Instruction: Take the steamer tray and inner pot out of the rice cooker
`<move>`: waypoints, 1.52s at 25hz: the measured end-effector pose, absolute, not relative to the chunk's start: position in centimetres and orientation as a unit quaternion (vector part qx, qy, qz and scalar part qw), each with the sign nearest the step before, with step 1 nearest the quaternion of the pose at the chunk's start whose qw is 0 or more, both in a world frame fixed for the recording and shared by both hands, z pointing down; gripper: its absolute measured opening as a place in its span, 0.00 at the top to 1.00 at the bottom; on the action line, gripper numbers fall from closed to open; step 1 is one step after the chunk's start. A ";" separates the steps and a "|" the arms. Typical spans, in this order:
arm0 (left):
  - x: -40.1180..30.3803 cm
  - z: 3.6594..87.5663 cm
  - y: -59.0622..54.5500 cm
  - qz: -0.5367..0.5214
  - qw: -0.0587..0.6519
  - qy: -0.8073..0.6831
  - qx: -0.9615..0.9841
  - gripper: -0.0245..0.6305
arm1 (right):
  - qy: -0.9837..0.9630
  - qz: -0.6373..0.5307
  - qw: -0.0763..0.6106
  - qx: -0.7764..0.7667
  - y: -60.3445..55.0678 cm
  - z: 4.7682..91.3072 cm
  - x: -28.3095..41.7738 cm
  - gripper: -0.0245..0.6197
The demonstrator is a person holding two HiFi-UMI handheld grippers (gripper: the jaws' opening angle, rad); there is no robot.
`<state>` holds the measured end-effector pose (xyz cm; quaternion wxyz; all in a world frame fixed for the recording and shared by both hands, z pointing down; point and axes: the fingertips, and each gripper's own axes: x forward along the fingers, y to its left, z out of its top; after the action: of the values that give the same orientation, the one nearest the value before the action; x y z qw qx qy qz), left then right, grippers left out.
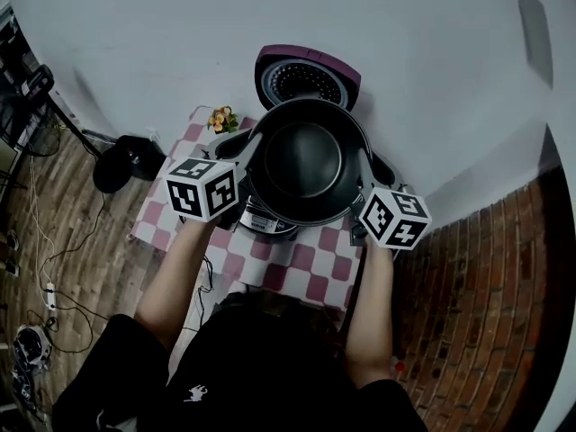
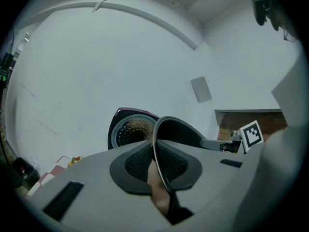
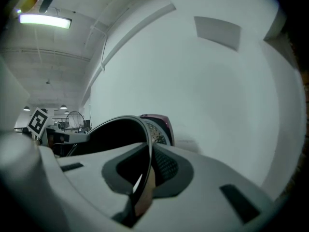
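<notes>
Both grippers hold the black inner pot (image 1: 308,160) above the rice cooker's body (image 1: 266,224), which shows just under it. My left gripper (image 1: 251,148) is shut on the pot's left rim and my right gripper (image 1: 364,166) is shut on its right rim. In the left gripper view the thin rim (image 2: 176,128) runs between the pads of the left gripper (image 2: 157,161). The right gripper view shows the same: the rim (image 3: 116,125) is pinched in the right gripper (image 3: 147,170). The cooker's purple lid (image 1: 306,77) stands open behind the pot.
The cooker sits on a small table with a pink checked cloth (image 1: 306,275) against a white wall. A little flower pot (image 1: 221,118) stands at the table's back left. A black object (image 1: 126,162) and cables (image 1: 45,277) lie on the floor to the left.
</notes>
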<state>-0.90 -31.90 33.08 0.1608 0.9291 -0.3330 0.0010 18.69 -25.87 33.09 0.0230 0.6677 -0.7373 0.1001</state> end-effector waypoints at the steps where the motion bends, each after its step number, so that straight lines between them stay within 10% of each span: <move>1: -0.6 32.7 -31.2 -0.001 0.157 -0.333 0.930 0.91 | -0.738 0.096 0.021 0.667 -25.2 32.8 19.0 0.92; 38: 10.8 46.0 -13.6 0.115 0.206 -0.342 0.910 0.92 | -0.715 0.201 0.055 0.667 -6.9 46.5 30.1 0.93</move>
<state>10.77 -13.59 45.95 0.2064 0.9096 -0.3418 0.1147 30.13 -6.89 46.54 0.0548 0.6672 -0.7152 0.2006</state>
